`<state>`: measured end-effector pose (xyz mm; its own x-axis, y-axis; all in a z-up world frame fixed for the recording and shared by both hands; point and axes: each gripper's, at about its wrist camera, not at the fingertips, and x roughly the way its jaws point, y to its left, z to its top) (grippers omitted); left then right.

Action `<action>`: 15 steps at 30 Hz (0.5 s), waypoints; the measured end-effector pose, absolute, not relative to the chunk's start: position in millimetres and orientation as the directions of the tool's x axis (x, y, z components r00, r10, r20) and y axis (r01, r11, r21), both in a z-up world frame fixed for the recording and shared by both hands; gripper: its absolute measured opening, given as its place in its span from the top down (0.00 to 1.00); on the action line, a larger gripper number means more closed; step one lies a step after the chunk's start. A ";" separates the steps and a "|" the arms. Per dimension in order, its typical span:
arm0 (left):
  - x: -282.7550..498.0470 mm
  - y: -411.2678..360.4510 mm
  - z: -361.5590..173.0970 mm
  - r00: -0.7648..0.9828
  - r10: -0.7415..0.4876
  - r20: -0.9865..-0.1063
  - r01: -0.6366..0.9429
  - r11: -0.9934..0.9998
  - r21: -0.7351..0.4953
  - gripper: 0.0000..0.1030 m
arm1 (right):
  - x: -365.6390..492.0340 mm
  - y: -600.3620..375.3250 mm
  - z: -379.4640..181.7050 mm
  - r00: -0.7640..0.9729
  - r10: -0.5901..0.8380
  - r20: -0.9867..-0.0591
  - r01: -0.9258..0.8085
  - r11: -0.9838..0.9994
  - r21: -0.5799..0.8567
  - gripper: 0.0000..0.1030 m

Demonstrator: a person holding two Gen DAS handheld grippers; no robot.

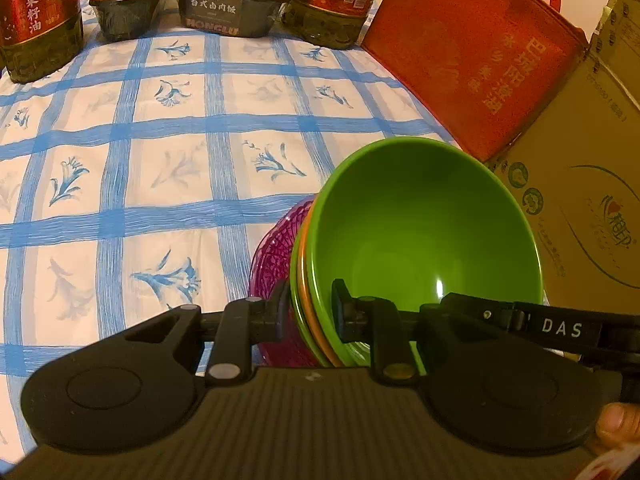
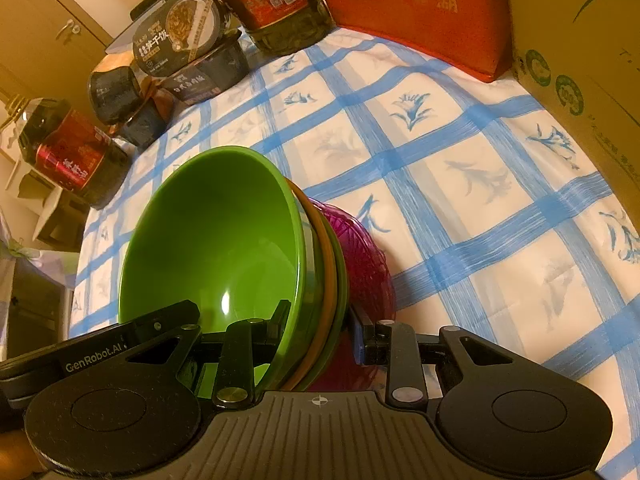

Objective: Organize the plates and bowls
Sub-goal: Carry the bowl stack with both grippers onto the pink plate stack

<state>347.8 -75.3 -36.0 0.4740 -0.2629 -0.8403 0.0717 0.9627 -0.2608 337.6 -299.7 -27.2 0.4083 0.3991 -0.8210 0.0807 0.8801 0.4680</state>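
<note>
Both grippers clamp the same nested stack of dishes, held tilted on edge above the blue-checked tabletop (image 1: 168, 128). From the left wrist camera, the left gripper (image 1: 310, 318) has its jaws closed narrowly across the rims at about 6 o'clock: one finger presses the outside of the purple patterned bowl (image 1: 272, 256), the other sits inside the green bowl (image 1: 420, 224). From the right wrist camera, the right gripper (image 2: 320, 326) does the mirror of that, its jaws pinched over the same rims, with the orange plate (image 2: 320, 248) and a green plate sandwiched between the two bowls.

The risks, as I judge them:

- The stack is gripped only at its lower edge, so its weight hangs out beyond the jaws. Smooth glossy rims could slide out if either grip eases.
- The layers are loose against one another. If the two grippers move unevenly or twist apart, the inner green bowl may peel away and drop.
- At 2 o'clock in the left view stand a red bag (image 1: 472, 60) and a cardboard box (image 1: 580, 184), close to the stack. A swing that way could knock the rim.
- Oil bottles (image 1: 36, 20) and food tubs (image 1: 232, 12) crowd the far edge at 12 o'clock, well apart.
</note>
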 end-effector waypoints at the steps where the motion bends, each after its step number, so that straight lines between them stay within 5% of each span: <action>1: 347.9 -75.2 -36.2 0.477 -0.261 -0.839 0.073 0.963 -0.258 0.81 | 338.1 -299.2 -27.8 0.411 0.400 -0.819 0.077 0.880 0.469 0.71; 10: 346.7 -74.2 -39.4 0.485 -0.270 -0.832 0.080 0.961 -0.265 0.81 | 335.5 -295.8 -29.6 0.415 0.399 -0.818 0.038 0.890 0.454 0.69; 15: 344.4 -71.5 -34.7 0.509 -0.266 -0.819 0.074 0.961 -0.266 0.75 | 332.8 -298.2 -28.3 0.423 0.433 -0.796 0.036 0.870 0.492 0.55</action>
<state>344.4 -71.5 -34.7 0.5085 -0.2658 -0.8190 0.0738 0.9611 -0.2661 332.8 -298.2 -28.3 0.4234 0.4326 -0.7960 0.0356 0.8700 0.4917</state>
